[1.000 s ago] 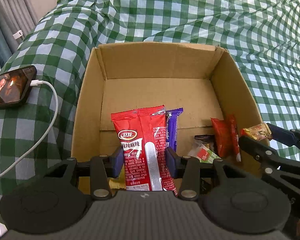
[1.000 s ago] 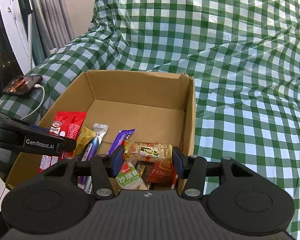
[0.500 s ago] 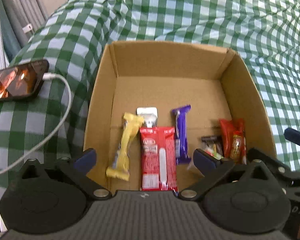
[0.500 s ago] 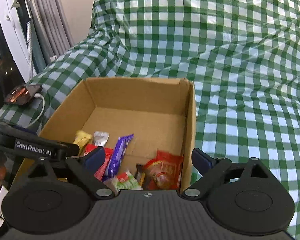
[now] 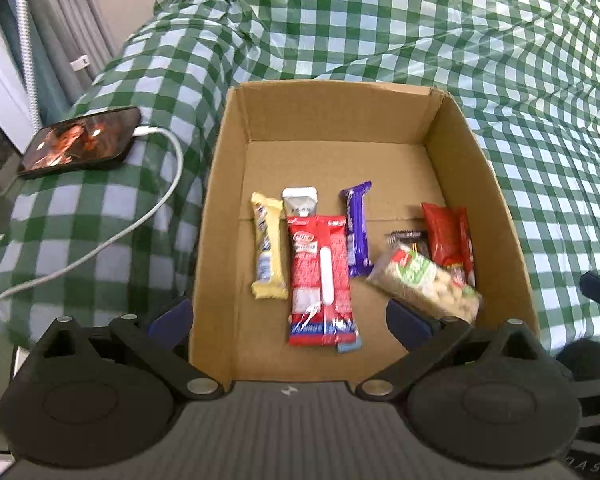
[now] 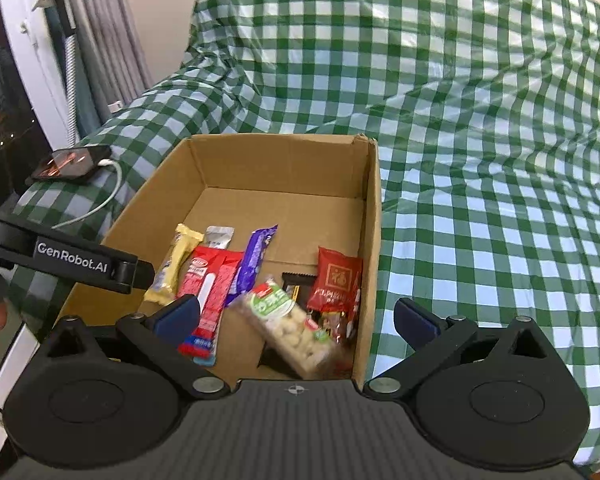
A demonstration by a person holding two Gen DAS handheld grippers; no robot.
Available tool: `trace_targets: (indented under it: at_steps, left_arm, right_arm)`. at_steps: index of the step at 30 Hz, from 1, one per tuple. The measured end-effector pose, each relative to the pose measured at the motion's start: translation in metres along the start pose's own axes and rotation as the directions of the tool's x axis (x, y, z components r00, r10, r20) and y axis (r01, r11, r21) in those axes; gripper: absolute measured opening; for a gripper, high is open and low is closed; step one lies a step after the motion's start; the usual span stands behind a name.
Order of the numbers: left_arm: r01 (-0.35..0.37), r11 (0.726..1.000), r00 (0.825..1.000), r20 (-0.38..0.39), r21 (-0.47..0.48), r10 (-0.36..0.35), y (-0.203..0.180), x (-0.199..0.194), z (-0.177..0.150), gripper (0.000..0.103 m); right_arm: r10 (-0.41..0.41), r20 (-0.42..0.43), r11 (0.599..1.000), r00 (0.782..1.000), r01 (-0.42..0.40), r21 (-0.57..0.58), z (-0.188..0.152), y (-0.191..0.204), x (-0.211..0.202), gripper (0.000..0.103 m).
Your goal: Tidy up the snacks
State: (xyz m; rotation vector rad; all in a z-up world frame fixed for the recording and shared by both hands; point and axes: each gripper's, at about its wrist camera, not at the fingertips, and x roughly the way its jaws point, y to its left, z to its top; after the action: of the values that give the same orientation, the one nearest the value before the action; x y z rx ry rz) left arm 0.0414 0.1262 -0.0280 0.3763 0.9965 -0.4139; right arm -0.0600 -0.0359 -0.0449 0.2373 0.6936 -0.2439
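"GenRobot.AI" in white letters on the black arm of the left gripper point(image 6: 72, 262), readable in the right wrist view. Red packet point(image 6: 334, 280) on the box's right side carries a gold square emblem with a character, too small to read. Long red packet point(image 5: 320, 276) and green-labelled nut bar point(image 6: 288, 320) have print, blurred, illegible.

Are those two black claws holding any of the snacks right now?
No. The left gripper is open and the right gripper is opening; both are empty. The snacks lie loose in the cardboard box.
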Motion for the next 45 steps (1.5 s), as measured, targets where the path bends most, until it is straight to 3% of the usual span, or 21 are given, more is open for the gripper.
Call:
trace_targets:
  at_steps: [4, 11, 17, 22, 27, 36, 40, 45]
  left_arm:
    - [0.007, 1.000, 1.000, -0.009, -0.006, -0.007, 0.001, -0.015, -0.021, 0.103]
    - [-0.041, 0.999, 0.998, 0.051, 0.011, 0.041, -0.005, -0.042, -0.056, 0.103]
    - [-0.075, 0.997, 0.991, 0.111, -0.013, 0.076, -0.006, -0.061, -0.083, 0.103]
    - [-0.089, 0.996, 0.987, 0.135, -0.014, 0.090, -0.006, -0.073, -0.099, 0.103]
    - [-0.106, 0.994, 0.986, 0.133, 0.007, 0.105, -0.008, -0.078, -0.107, 0.103]
    - [-0.133, 0.990, 0.977, 0.163, -0.040, 0.138, -0.003, -0.091, -0.115, 0.103]
    - [-0.104, 0.991, 0.979, 0.167, -0.080, 0.117, 0.003, -0.097, -0.118, 0.103]
    - [-0.155, 0.984, 0.977, 0.138, -0.083, 0.165, 0.001, -0.097, -0.119, 0.103]
  right_arm:
    - [-0.017, 0.030, 0.999, 0.999, 0.018, -0.051, -0.014, 0.014, -0.020, 0.102]
    - [-0.021, 0.069, 0.993, 0.997, 0.028, -0.116, -0.038, 0.031, -0.052, 0.102]
    - [-0.017, 0.127, 0.994, 0.992, 0.031, -0.108, -0.050, 0.035, -0.078, 0.102]
    - [-0.014, 0.117, 0.991, 0.993, 0.029, -0.128, -0.061, 0.039, -0.093, 0.102]
    - [-0.008, 0.120, 0.991, 0.993, 0.024, -0.130, -0.066, 0.042, -0.103, 0.102]
    - [-0.014, 0.140, 0.990, 0.990, 0.033, -0.137, -0.072, 0.046, -0.117, 0.102]
    - [-0.018, 0.144, 0.991, 0.989, 0.037, -0.131, -0.073, 0.045, -0.120, 0.102]
    - [-0.016, 0.147, 0.990, 0.989, 0.036, -0.134, -0.074, 0.043, -0.123, 0.102]
